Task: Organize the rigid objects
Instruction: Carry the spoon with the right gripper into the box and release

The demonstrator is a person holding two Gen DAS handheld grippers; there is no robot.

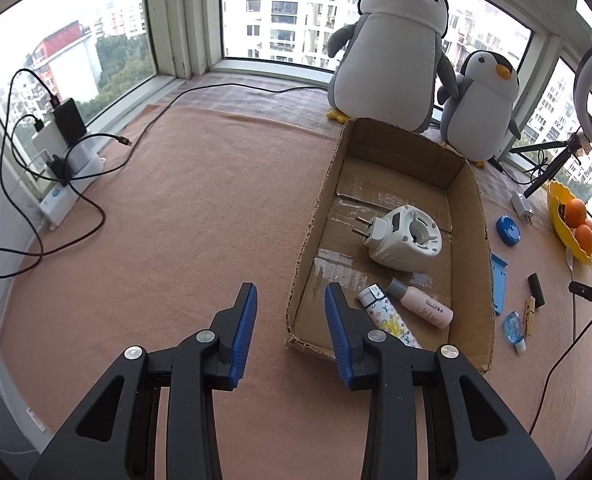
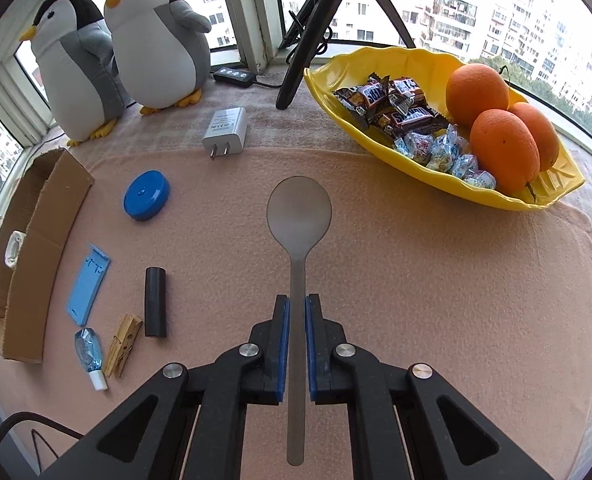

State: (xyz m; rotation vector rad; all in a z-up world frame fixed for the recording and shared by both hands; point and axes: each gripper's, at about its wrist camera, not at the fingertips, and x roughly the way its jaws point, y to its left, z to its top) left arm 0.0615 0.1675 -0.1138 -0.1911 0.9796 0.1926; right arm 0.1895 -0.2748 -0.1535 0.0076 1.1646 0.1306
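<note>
1. The right gripper (image 2: 296, 312) is clamping its blue pads on the handle of a metal spoon (image 2: 299, 216); the bowl of the spoon is pointing far, toward the yellow dish (image 2: 508, 200).
2. The left gripper (image 1: 291, 304) is holding nothing; its jaws are standing apart over the near left corner of the cardboard box (image 1: 476, 216).
3. I judge that the step in hand is picking up the spoon in order to put it in the box.
4. The box is lying to the left of the spoon and is already holding a white plug-in device (image 1: 406, 236), a pink bottle (image 1: 426, 304) and a patterned tube (image 1: 388, 316).
5. The next move is calling for a carry to the left, over the box wall, and then a release inside.
6. Other small things are waiting between the spoon and the box: a blue round lid (image 2: 145, 196), a white charger (image 2: 225, 130), a black cylinder (image 2: 155, 300) and a wooden clothespin (image 2: 124, 344).
7. Regarding writing, the brown candy wrappers (image 2: 392, 108) in the dish are showing letters like "Snickers"; the bottle's label is too small to read.
</note>
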